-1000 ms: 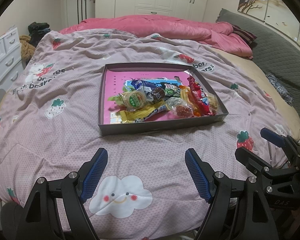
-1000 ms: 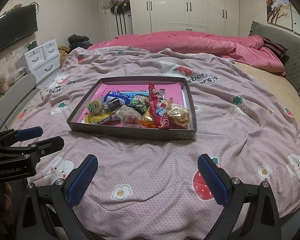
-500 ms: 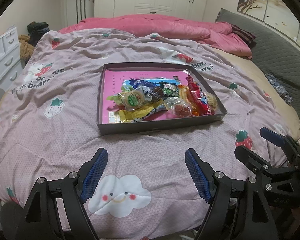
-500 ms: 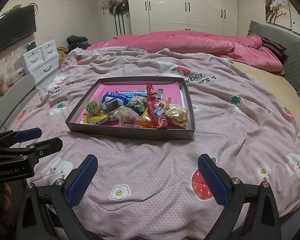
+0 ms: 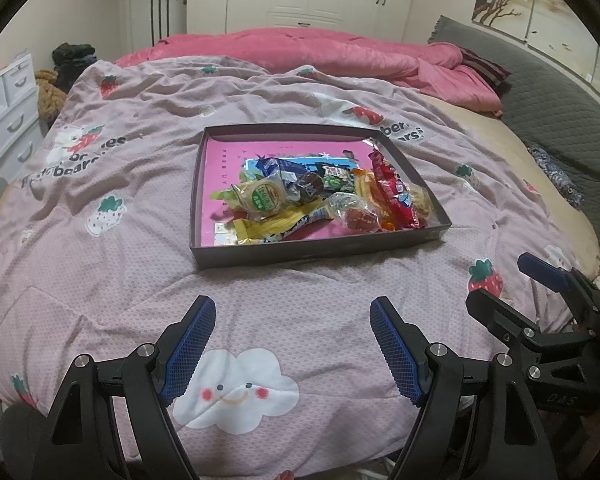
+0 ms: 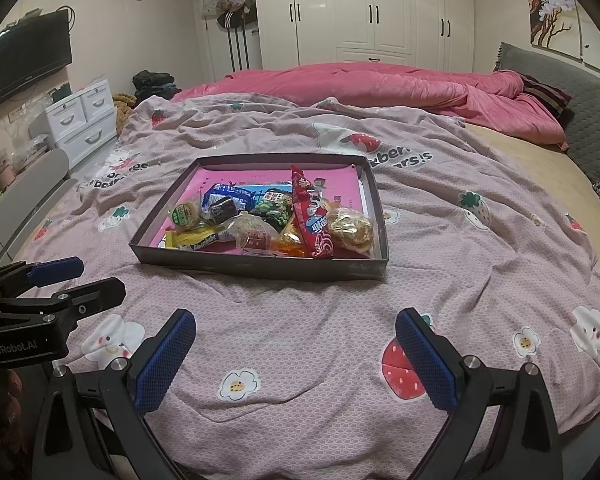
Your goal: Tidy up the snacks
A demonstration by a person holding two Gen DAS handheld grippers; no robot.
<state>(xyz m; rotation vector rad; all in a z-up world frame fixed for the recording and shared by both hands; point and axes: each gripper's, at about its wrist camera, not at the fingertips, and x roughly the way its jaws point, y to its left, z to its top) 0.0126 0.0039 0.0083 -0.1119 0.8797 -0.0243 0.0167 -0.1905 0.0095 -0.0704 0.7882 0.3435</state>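
A dark shallow box (image 5: 320, 250) with a pink floor lies on the bed, also in the right wrist view (image 6: 260, 270). Several wrapped snacks are piled in its near half: a long red packet (image 5: 394, 190) (image 6: 312, 216), a yellow bar (image 5: 274, 224) (image 6: 202, 238), a round green-label biscuit (image 5: 262, 198) (image 6: 186, 214). My left gripper (image 5: 292, 344) is open and empty above the quilt, short of the box. My right gripper (image 6: 296, 360) is open and empty, also short of the box. Each gripper shows in the other's view: the right one (image 5: 520, 292) and the left one (image 6: 72, 280).
A pink strawberry-print quilt (image 5: 100, 280) covers the bed. A rumpled pink duvet (image 6: 380, 84) lies at the far side. A grey headboard cushion (image 5: 560, 112) is on the right. White drawers (image 6: 80, 120) stand to the left; wardrobes (image 6: 380, 12) line the far wall.
Both grippers have drifted slightly; the box sits a touch further left in both views. Jaws stay open and the snacks have not moved.
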